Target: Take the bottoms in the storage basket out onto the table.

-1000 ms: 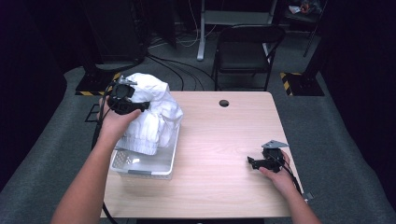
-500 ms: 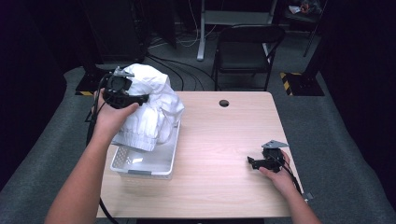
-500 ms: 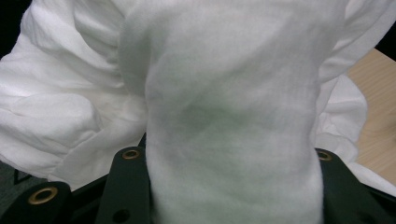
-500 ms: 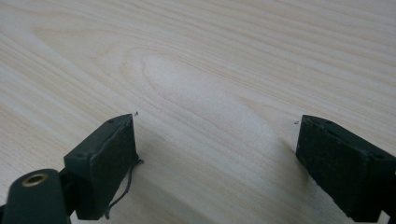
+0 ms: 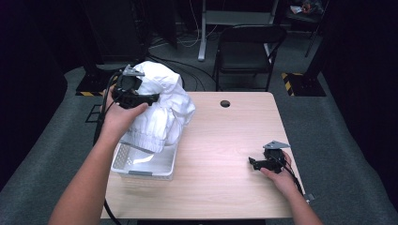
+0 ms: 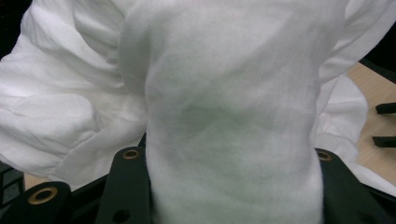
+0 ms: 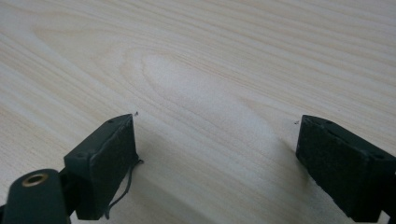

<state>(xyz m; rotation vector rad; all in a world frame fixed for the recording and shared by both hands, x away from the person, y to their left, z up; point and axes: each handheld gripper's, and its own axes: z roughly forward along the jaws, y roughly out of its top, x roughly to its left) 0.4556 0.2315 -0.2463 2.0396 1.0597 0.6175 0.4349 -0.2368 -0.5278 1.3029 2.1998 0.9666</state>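
Left gripper [image 5: 141, 98]: up high at about 10 o'clock on the table; its jaws pinch a thick fold of the white cloth.
White cloth [image 5: 162, 105]: a big soft bundle, lifted up, its low end hanging into the basket.
Basket [image 5: 143, 166]: white, with small holes, at about 8 o'clock near the table's left edge.
Right gripper [image 7: 217, 154]: low on the wood at about 4 o'clock; its jaws are spread wide, with bare wood between them.
Table [image 5: 225, 154]: light wood, with a small dark round hole at 12 o'clock.
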